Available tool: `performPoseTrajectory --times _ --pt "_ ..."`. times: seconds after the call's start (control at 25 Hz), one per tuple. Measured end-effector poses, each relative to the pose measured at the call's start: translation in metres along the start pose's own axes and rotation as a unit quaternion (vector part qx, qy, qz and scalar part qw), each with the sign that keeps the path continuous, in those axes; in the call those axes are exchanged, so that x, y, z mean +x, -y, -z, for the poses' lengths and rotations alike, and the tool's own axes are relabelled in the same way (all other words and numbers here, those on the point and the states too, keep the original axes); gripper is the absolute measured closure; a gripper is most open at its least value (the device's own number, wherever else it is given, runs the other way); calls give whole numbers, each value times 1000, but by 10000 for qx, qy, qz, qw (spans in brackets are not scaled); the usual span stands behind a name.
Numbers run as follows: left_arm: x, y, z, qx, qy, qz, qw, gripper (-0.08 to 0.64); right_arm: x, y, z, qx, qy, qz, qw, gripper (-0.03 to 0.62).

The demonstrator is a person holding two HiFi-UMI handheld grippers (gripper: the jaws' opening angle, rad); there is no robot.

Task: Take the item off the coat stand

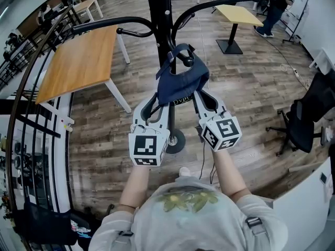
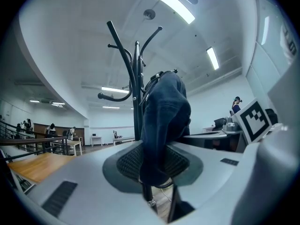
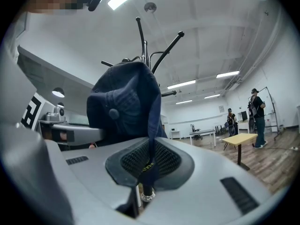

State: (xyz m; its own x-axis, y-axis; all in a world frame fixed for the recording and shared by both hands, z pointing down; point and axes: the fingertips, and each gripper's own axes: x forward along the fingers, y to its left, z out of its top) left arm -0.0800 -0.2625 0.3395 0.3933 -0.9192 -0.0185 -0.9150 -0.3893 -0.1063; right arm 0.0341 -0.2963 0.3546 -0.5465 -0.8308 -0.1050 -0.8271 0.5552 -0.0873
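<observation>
A dark blue cap hangs by its top on a hook of the black coat stand in the head view. My left gripper is shut on the cap's lower left edge, and my right gripper is shut on its lower right edge. In the left gripper view the cap hangs down into the left gripper, bunched between the dark ribbed pads. In the right gripper view a thin fold of the cap is pinched in the right gripper. The stand's curved arms rise behind the cap.
A wooden table stands at the left, beside a black railing. At the back right are a small yellow table and a person. A black office chair is at the right. The stand's base sits on the wood floor below the grippers.
</observation>
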Motion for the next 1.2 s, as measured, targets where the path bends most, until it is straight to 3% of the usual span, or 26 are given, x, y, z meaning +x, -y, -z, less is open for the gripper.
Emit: performPoseTrajectory --times 0.8,1.2 --pt "-27 29 -15 47 344 82 9994 437 -43 -8 -16 -66 276 47 9996 558" --pt "-50 44 1 -42 272 44 9996 437 -70 -19 -2 -77 196 11 9998 558"
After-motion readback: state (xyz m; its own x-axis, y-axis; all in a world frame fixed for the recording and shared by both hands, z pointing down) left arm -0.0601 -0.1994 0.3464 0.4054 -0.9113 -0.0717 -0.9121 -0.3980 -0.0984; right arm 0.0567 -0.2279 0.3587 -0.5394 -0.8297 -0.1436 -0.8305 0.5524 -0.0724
